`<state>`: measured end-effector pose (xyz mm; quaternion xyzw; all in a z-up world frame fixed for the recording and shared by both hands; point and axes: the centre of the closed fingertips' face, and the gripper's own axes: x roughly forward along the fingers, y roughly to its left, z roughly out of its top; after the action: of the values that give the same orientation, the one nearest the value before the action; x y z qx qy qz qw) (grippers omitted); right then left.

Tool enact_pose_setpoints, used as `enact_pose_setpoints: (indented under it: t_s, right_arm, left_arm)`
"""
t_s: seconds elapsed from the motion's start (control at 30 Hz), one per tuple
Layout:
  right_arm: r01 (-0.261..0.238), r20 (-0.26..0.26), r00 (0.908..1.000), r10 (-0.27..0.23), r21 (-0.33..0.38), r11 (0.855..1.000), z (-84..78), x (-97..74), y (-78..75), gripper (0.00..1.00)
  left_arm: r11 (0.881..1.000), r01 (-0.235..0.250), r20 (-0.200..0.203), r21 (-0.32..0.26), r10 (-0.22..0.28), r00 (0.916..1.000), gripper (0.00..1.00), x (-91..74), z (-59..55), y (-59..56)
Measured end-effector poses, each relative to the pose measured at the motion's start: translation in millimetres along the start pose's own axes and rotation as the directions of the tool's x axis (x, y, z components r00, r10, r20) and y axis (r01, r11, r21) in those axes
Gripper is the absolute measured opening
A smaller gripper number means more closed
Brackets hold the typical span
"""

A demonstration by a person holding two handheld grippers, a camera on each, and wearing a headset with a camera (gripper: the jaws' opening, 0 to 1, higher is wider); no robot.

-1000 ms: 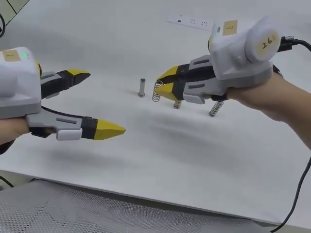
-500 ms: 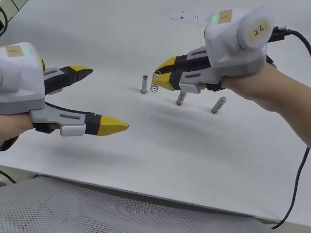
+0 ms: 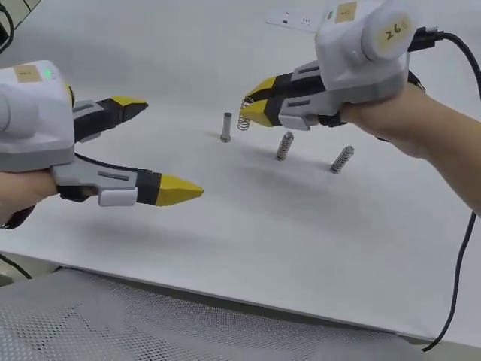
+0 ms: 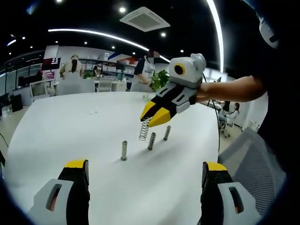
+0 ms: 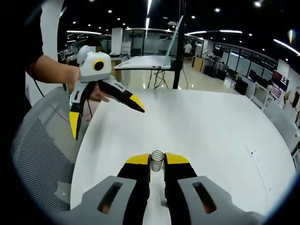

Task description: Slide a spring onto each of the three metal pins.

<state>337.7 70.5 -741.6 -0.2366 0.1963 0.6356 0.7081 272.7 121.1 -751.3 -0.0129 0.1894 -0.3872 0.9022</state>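
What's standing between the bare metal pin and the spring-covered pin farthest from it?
A third pin, already wearing a spring, stands between the bare pin and the far sprung pin; the head view shows it.

Yellow-tipped black jaws, silvery spring point(image 5: 157, 161), grey pin point(image 3: 226, 126), white workbench point(image 3: 285, 233).

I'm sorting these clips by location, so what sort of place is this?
Probably an open-plan office or lab. There is a big white table, a mesh office chair and a ceiling air-conditioning unit among long strip lights.
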Motion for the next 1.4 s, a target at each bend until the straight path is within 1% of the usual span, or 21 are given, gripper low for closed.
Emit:
enact_pose_setpoints:
  t_s: [0.13,0.4,0.53,0.7,1.03,1.1,1.4]
  right_arm:
    - [0.004,0.002,1.0,-0.004,0.003,1.0,3.1,4.4,-4.0,0.08]
    - [0.012,0.012,0.9999,-0.012,0.015,1.0,10.0,12.0,-10.9,0.08]
    - [0.012,0.013,0.9998,-0.012,0.024,1.0,10.6,14.3,-12.5,0.08]
    - [0.028,0.03,0.9991,-0.03,0.07,0.997,11.4,15.4,-19.8,0.08]
    - [0.029,0.032,0.999,-0.032,0.091,0.995,13.2,19.0,-21.3,0.08]
    - [0.026,0.028,0.9992,-0.029,0.088,0.996,12.7,21.5,-20.9,0.08]
    - [0.024,0.019,0.9995,-0.026,0.101,0.995,11.1,24.8,-22.0,0.08]
  left_arm:
    - [1.0,-0.001,-0.011,0.002,0.001,0.9999,0.98,-0.7,-3.5,0.7]
    - [1.0,-0.006,-0.008,-0.004,0.006,0.9999,0.98,-2.0,-4.3,2.2]
    - [1.0,-0.007,-0.006,-0.005,0.007,1.0,0.98,-2.5,-4.5,2.3]
    - [1.0,-0.007,-0.006,-0.006,0.007,1.0,0.98,-3.0,-5.2,2.3]
    - [1.0,-0.009,-0.005,-0.009,0.009,0.9999,0.98,-3.9,-5.5,2.7]
    - [1.0,-0.008,-0.004,-0.008,0.008,1.0,0.98,-3.3,-4.3,0.9]
    - [1.0,-0.007,-0.002,-0.009,0.007,1.0,0.98,-3.1,-3.6,0.8]
